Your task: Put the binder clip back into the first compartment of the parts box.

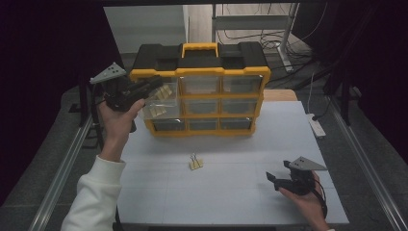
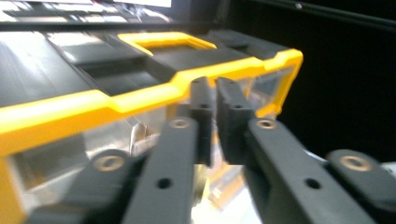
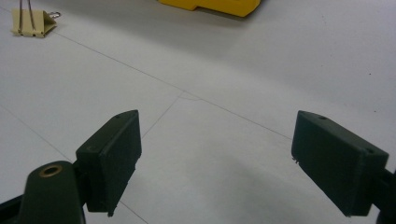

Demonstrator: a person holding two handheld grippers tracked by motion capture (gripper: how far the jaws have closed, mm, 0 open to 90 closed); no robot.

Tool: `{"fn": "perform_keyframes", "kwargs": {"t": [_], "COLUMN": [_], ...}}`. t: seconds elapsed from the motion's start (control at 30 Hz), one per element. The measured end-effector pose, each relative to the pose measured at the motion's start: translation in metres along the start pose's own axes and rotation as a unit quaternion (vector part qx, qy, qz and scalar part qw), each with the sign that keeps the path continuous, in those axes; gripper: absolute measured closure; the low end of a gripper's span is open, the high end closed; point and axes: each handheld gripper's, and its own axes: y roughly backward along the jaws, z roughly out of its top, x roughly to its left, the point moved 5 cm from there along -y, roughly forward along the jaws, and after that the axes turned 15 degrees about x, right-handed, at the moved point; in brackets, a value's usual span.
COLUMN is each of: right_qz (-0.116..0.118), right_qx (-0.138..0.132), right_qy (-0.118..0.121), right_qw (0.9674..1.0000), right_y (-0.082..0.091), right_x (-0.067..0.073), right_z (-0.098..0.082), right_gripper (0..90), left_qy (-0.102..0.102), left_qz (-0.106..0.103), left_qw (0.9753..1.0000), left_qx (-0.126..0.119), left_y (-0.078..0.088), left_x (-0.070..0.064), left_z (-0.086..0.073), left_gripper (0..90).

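Your left tool [image 1: 155,85] raised at yellow organizer [image 1: 199,91], jaws clamped on clear drawer [image 1: 159,101] pulled out at top-left. Your right tool [image 1: 274,180] low over bench [image 1: 231,192], jaws spread wide, empty. Binder clip [image 1: 195,162] on bench, mid-front.

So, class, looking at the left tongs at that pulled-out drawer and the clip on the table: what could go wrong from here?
1. The left tongs grip the clear drawer pulled out of the yellow organizer; it might slide free and spill its clips.
2. Pulling could drag or tip the organizer.
3. The right tongs rest open, far from the binder clip, so reaching may be awkward.
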Motion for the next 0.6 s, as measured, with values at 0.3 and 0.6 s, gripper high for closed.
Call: {"fn": "perform_keyframes", "kwargs": {"t": [0.3,0.6], "right_qz": [-0.001,-0.002], "right_qx": [0.002,0.002], "right_qy": [0.000,0.001], "right_qw": [1.0000,1.0000], "right_y": [0.000,-0.001], "right_x": [0.000,0.000], "right_z": [0.000,0.000], "right_gripper": [16.2,16.1], "left_qy": [-0.011,-0.049], "left_qz": [-0.045,-0.089], "left_qw": [0.9989,0.9948], "left_qx": [-0.013,-0.002], "left_y": [0.009,0.019], "left_x": [-0.021,-0.054], "left_z": [-0.008,-0.030], "left_gripper": [30.7,27.2]}}
